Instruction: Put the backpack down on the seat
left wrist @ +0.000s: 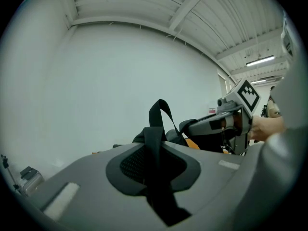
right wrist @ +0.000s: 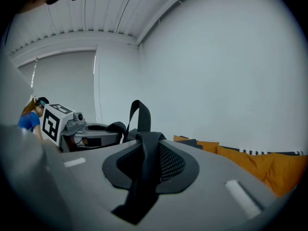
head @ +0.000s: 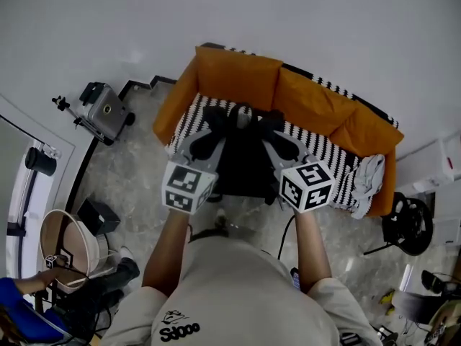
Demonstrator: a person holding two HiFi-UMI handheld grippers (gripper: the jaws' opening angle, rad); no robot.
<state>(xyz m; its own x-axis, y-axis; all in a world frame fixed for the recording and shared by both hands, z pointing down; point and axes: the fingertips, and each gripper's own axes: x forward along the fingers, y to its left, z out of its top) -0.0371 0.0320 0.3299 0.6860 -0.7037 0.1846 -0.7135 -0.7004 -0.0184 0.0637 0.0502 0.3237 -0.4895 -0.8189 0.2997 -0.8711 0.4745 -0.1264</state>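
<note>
Backpack [head: 241, 161], black, hangs between the two tongs at the front edge of the striped seat [head: 328, 150] of the orange sofa [head: 238, 71], nearer its left end. The left tongs [left wrist: 156, 158] are clamped on one shoulder strap [left wrist: 155, 129]. The right tongs [right wrist: 144, 165] are clamped on the other strap [right wrist: 147, 143].

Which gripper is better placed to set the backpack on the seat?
Neither alone: left gripper and right gripper each clamp a shoulder strap, side by side, with the backpack hanging between them by the striped seat. Lower both together.
</note>
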